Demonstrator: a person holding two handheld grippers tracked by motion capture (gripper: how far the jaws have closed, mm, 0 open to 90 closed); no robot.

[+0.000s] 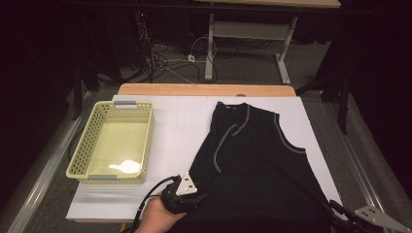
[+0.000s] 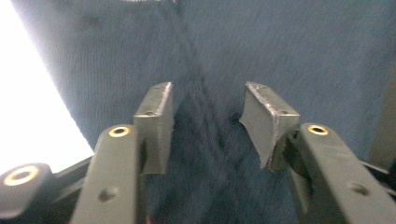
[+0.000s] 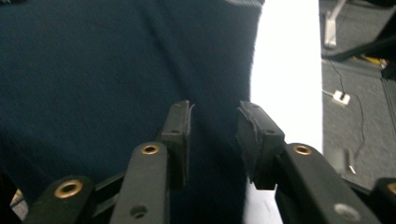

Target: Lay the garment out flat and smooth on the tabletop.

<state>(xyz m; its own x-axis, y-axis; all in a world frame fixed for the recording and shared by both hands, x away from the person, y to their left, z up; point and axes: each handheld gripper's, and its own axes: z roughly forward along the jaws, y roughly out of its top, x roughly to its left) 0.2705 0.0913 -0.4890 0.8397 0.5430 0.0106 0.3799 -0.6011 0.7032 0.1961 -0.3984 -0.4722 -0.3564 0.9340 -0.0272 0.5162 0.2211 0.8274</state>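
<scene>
Black jaws filled the bottom of both gripper views, and between each pair lay dark cloth; the left gripper had its pads standing apart over a raised fold of the black sleeveless top, with a clear gap on either side of the ridge, so nothing was clamped there as far as I could judge; the right gripper likewise showed its pads parted, the right edge of the garment running up between them with the white table sheet bright just beyond; no pinch was visible on that side either. From the high view the top lay flat on the white sheet, neck at the far end, hem at the near edge, so its long axis ran far to near; the left gripper sat at the near left corner of the hem, the person's hand behind it, and the right gripper sat at the near right corner, both touching or just over the cloth; I could not tell which. A pale yellow basket stood to the left, well apart from the garment, nearer the left hand. The cloth stretched away from both pairs of fingers toward the far side; so the coming move, I'd judge, turned on each gripper biting its own hem corner, the two hands well apart across the width.
</scene>
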